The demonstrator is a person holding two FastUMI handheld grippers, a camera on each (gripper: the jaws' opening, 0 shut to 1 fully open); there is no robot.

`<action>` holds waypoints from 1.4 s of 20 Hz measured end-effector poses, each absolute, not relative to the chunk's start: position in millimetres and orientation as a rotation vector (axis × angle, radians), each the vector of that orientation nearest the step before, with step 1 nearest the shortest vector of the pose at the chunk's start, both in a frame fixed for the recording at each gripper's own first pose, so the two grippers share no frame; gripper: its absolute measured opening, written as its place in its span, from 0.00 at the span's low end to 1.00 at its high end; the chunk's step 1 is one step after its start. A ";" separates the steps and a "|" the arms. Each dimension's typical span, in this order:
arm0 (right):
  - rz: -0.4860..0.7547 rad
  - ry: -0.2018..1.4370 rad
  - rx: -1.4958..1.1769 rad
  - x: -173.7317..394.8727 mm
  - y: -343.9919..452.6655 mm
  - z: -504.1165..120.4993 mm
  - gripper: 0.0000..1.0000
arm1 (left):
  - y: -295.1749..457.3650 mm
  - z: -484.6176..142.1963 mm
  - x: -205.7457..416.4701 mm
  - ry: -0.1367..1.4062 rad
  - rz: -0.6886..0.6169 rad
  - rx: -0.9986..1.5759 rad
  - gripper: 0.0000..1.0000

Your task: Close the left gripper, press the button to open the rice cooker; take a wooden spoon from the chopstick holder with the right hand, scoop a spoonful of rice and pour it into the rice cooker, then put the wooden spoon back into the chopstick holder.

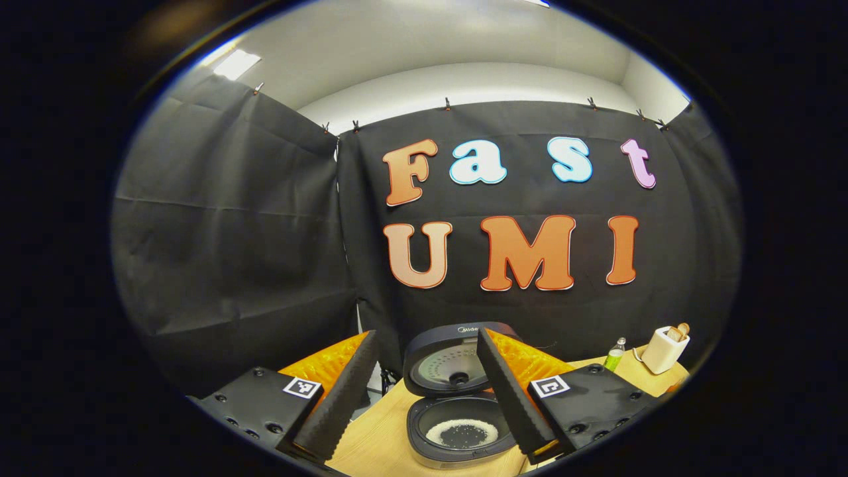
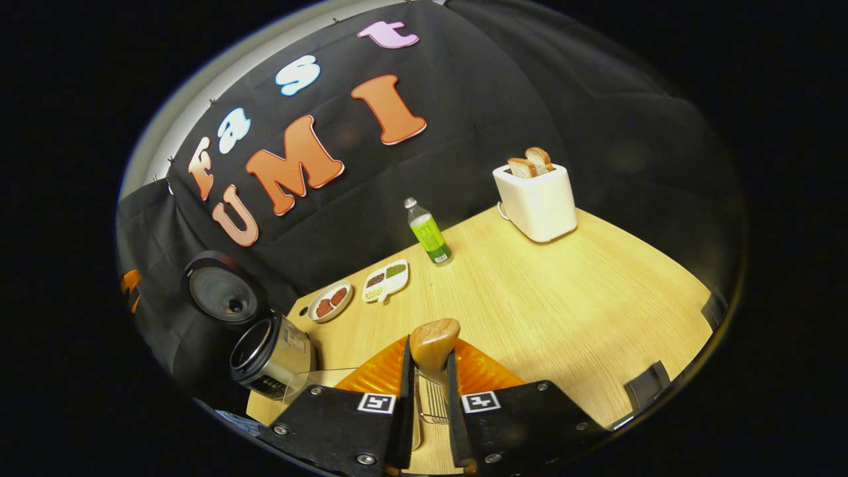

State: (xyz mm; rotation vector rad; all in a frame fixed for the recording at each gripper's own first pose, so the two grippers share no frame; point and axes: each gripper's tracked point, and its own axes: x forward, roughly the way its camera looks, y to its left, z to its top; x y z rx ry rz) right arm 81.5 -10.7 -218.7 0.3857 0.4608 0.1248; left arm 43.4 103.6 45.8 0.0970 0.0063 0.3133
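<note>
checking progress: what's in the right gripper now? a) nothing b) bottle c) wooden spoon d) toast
c: the right gripper has both fingers pressed on the wooden spoon, its bowl sticking up above the fingertips.

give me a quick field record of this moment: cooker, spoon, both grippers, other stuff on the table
rice cooker: lid up, a little rice in the inner pot
wooden spoon: upright, bowl end up, between the right gripper jaws, above a wire holder
left gripper: jaws apart, holding nothing, over the open cooker
right gripper: jaws closed on the spoon handle
table: toaster with two bread slices, green bottle, two small dishes
stage: rice already in pot; spoon at the holder, not released
</note>
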 end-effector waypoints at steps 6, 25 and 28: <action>0.045 0.392 0.267 81.9 -48.8 -170.7 0.67 | 97.5 46.4 50.5 0.003 0.299 0.076 0.99; 0.123 0.218 0.090 78.7 0.5 -60.5 0.95 | 80.8 23.1 254.0 0.179 0.203 -0.005 0.97; 0.113 0.222 0.090 77.9 -1.0 -60.5 0.95 | 88.7 -10.0 269.8 0.268 0.208 -0.033 0.97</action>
